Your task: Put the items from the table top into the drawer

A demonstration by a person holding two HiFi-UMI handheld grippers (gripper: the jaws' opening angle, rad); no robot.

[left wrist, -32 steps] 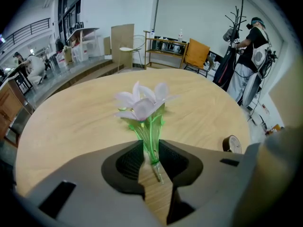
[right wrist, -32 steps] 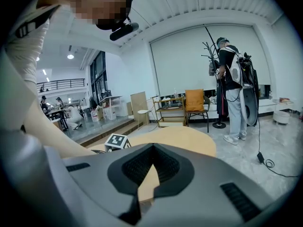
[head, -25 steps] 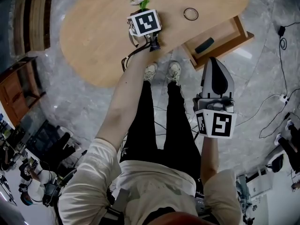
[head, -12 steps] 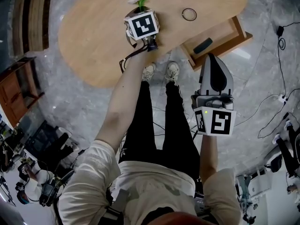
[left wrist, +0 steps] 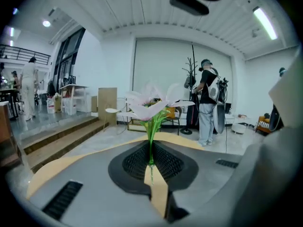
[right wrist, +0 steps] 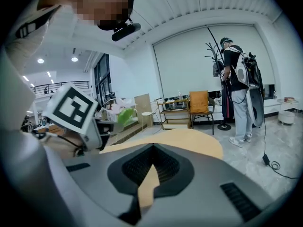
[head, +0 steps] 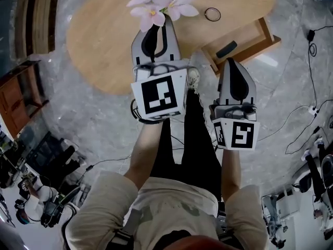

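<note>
The left gripper (head: 155,29) has its jaws closed nearly tight on the thin green stem (left wrist: 151,143) of the pink flower (head: 156,7), which stands upright above the jaws, lifted clear of the wooden worktop (head: 99,40). The right gripper (head: 235,65) hangs over the floor just beside the open drawer (head: 268,31), its jaws closed on nothing. The drawer sticks out from the worktop's right side and already holds a dark item (head: 227,50); a ring (head: 212,15) lies on the worktop near it. The step in hand looks like carrying the flower across to the drawer. To do it well, the grip should stay firm but not crush so slim a stem, and the carry should be smooth, since the heavy bloom could swing or slip round in the jaws. It seems wise to pass the flower over the right gripper or have that one give way, tip the bloom down into the free space beside the dark item, and part the jaws only once the flower rests on the drawer floor.
</note>
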